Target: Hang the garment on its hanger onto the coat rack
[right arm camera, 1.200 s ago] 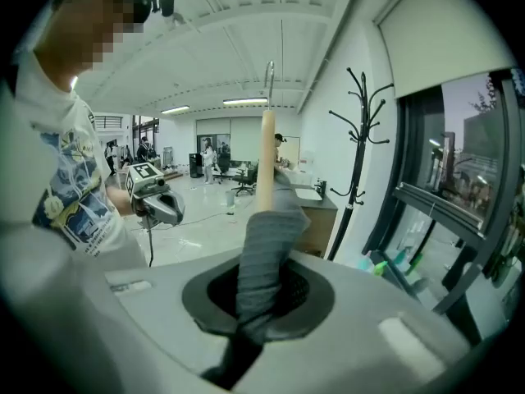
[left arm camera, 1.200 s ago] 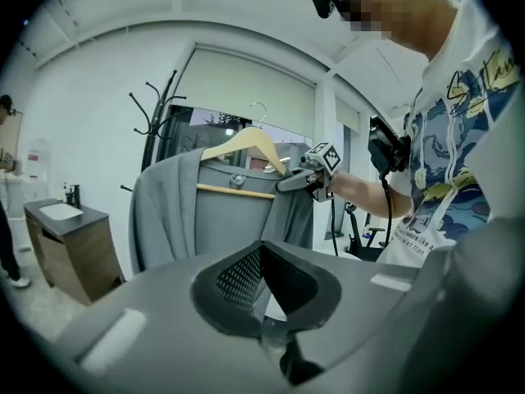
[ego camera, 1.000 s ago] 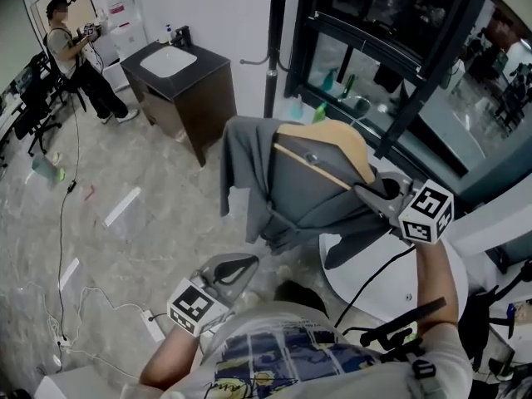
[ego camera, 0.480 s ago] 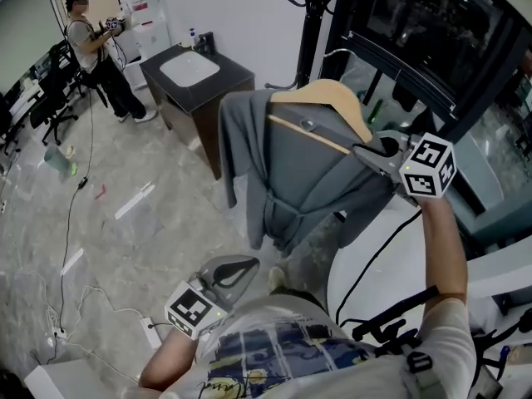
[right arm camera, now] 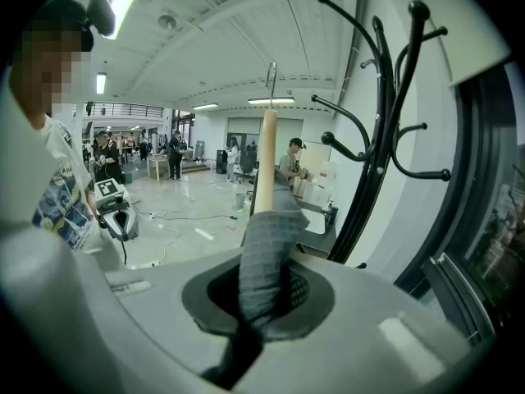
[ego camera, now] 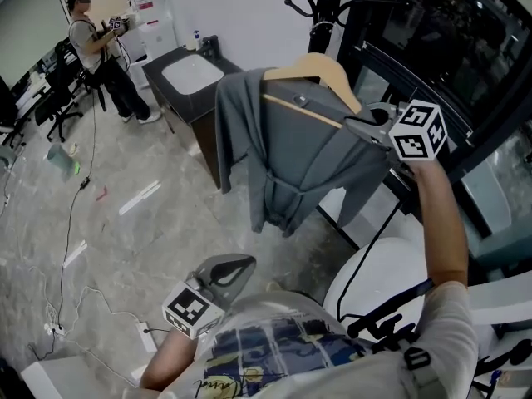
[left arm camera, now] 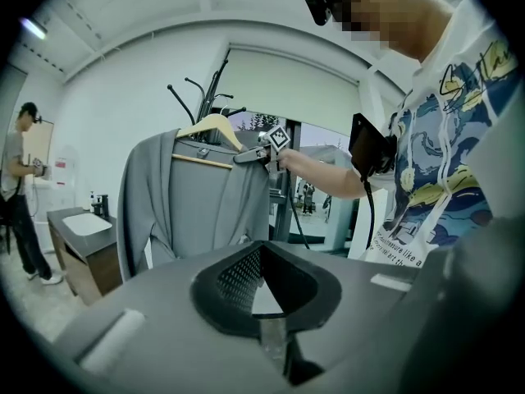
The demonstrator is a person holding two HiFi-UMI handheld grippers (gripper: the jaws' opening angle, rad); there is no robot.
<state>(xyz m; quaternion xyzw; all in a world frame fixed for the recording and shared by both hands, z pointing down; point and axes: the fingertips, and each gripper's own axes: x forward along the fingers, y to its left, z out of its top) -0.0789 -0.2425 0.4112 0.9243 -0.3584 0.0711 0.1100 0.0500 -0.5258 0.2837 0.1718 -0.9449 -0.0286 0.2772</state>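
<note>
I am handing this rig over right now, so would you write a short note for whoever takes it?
Right gripper: shut on the grey garment at its shoulder, over one end of the wooden hanger, held up high.
Left gripper: low by the torso, jaws together, empty.
Coat rack: just beyond the hanger; the hook is in the air, on no arm.
Done: garment raised to the rack.
Left: set the hook over an arm, then release.

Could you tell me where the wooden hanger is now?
Head view, upper centre: the wooden hanger carries the grey garment, held by the right gripper beside the coat rack.
</note>
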